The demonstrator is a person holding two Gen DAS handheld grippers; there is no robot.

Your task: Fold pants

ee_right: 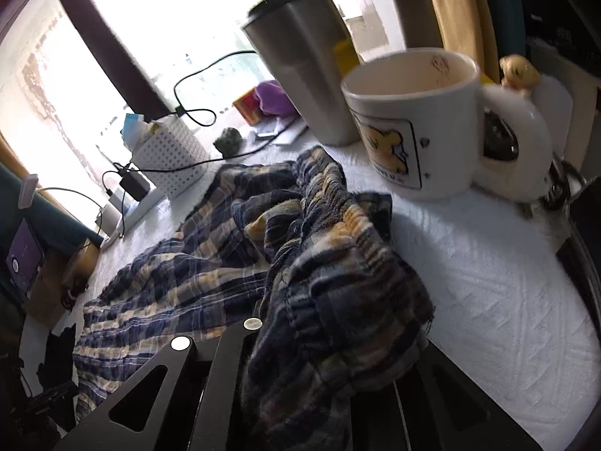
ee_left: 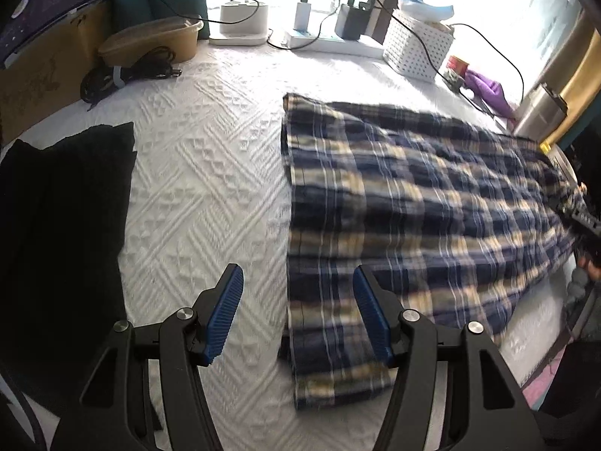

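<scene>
The plaid navy, cream and yellow pants (ee_left: 405,203) lie stretched across the white quilted surface (ee_left: 210,173). My left gripper (ee_left: 298,312) is open and empty, its blue pads astride the pants' near left edge, above the cloth. My right gripper (ee_right: 326,342) is shut on the bunched elastic waistband of the pants (ee_right: 330,263); its fingertips are buried in the fabric. The right gripper also shows at the far right of the left wrist view (ee_left: 580,221), holding the waistband end.
A black garment (ee_left: 64,233) lies at the left. A white mug (ee_right: 417,120) and a steel tumbler (ee_right: 304,67) stand close behind the waistband. A white perforated basket (ee_left: 417,47), chargers and cables (ee_left: 311,18), and a tan basin (ee_left: 150,39) line the far edge.
</scene>
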